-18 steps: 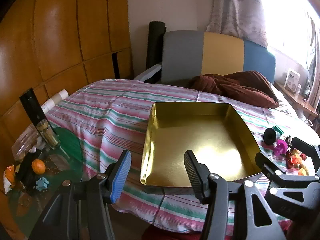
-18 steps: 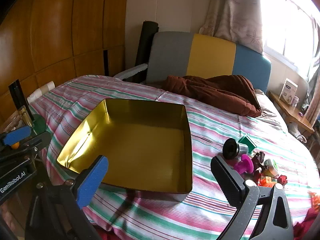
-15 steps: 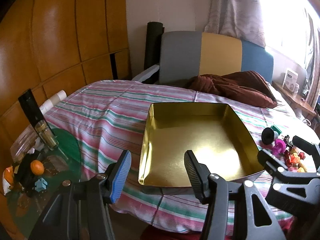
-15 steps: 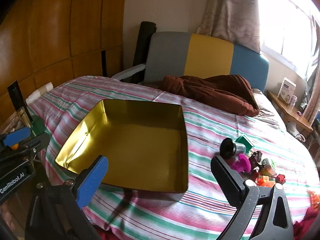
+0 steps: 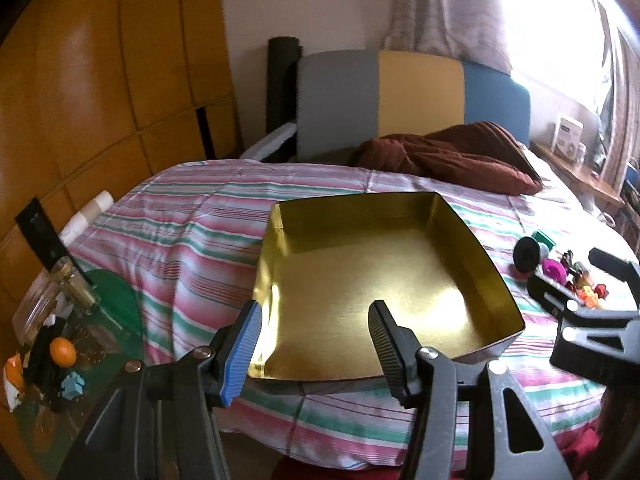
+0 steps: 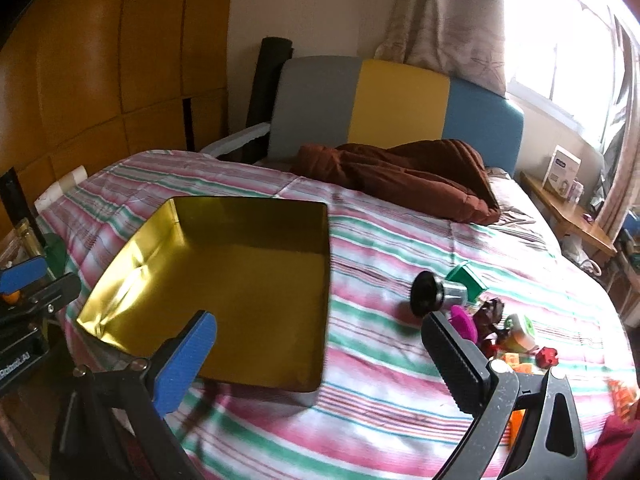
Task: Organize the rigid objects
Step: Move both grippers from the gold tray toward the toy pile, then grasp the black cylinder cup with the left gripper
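An empty gold metal tray (image 5: 280, 248) (image 6: 132, 248) lies on the striped bedspread. To its right is a pile of small toys: a black-and-silver cylinder (image 6: 434, 294) (image 5: 526, 254), a green block (image 6: 466, 276), a magenta piece (image 6: 464, 322) and several small red and orange pieces (image 6: 532, 360). My left gripper (image 5: 316, 348) is open and empty, just before the tray's near edge. My right gripper (image 6: 320, 360) is open and empty, above the tray's near right corner and left of the toys. It also shows in the left wrist view (image 5: 576, 280).
A brown blanket (image 6: 400, 176) lies at the bed's far end, before a grey, yellow and blue headboard (image 6: 392, 104). A glass side table (image 5: 60, 344) with a bottle, an orange and small items stands left of the bed. A wooden shelf (image 6: 568, 208) is at the right.
Both grippers have shifted slightly to the right and forward; the tray and toys sit further left in both views. Both grippers stay open and empty.
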Demonstrator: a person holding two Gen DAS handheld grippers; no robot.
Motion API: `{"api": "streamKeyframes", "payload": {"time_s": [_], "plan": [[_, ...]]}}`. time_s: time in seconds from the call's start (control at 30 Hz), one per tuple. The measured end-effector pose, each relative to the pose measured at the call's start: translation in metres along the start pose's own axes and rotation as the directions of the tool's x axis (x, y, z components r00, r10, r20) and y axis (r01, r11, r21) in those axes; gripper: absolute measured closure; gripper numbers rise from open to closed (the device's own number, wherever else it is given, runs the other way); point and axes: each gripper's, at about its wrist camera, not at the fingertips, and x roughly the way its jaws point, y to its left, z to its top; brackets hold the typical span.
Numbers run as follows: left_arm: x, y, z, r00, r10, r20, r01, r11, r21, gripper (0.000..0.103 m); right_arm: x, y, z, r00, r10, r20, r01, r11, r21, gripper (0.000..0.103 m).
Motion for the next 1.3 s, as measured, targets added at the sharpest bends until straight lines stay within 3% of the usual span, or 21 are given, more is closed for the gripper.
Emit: {"api": "streamKeyframes", "payload": {"time_s": [0.17, 0.47, 0.67, 0.8, 0.87, 0.93, 1.0, 1.07, 1.17, 1.3], "plan": [[0.007, -0.02, 0.005, 0.996, -0.087, -0.021, 0.088, 0.995, 0.056, 0.047, 0.006, -0.032, 0.001, 0.999, -0.053, -0.012, 0.053, 0.998, 0.033, 0.0], [0.009, -0.071, 0.011, 0.994, -0.109, -0.006, 0.107, 0.969, 0.222, 0.047, 0.006, -0.114, 0.0, 0.987, -0.152, -0.051, 0.158, 0.977, 0.145, 0.0], [0.011, -0.094, 0.018, 0.984, -0.174, -0.022, 0.174, 0.946, 0.273, 0.047, 0.002, -0.194, -0.009, 0.973, -0.218, -0.07, 0.229, 0.934, 0.273, 0.0], [0.014, -0.116, 0.023, 0.971, -0.233, -0.058, 0.239, 0.917, 0.319, 0.047, 0.008, -0.248, -0.027, 0.965, -0.246, -0.095, 0.263, 0.882, 0.391, 0.0], [0.018, -0.126, 0.024, 0.957, -0.271, -0.102, 0.29, 0.899, 0.329, 0.047, 0.011, -0.269, -0.039, 0.965, -0.238, -0.109, 0.261, 0.849, 0.46, 0.0], [0.027, -0.137, 0.026, 0.934, -0.318, -0.164, 0.354, 0.882, 0.309, 0.047, 0.016, -0.293, -0.051, 0.975, -0.18, -0.133, 0.224, 0.779, 0.585, 0.0], [0.036, -0.147, 0.029, 0.903, -0.367, -0.225, 0.42, 0.866, 0.272, 0.047, 0.014, -0.303, -0.055, 0.981, -0.154, -0.118, 0.194, 0.74, 0.644, 0.0], [0.047, -0.157, 0.033, 0.86, -0.421, -0.288, 0.488, 0.844, 0.221, 0.047, 0.011, -0.31, -0.06, 0.985, -0.13, -0.109, 0.17, 0.711, 0.682, 0.0], [0.055, -0.174, 0.039, 0.822, -0.466, -0.327, 0.541, 0.818, 0.195, 0.047, 0.01, -0.311, -0.064, 0.991, -0.094, -0.097, 0.135, 0.686, 0.715, 0.0], [0.067, -0.204, 0.05, 0.802, -0.483, -0.352, 0.573, 0.788, 0.223, 0.047, 0.01, -0.308, -0.06, 0.993, -0.086, -0.082, 0.118, 0.694, 0.71, 0.0]]}}
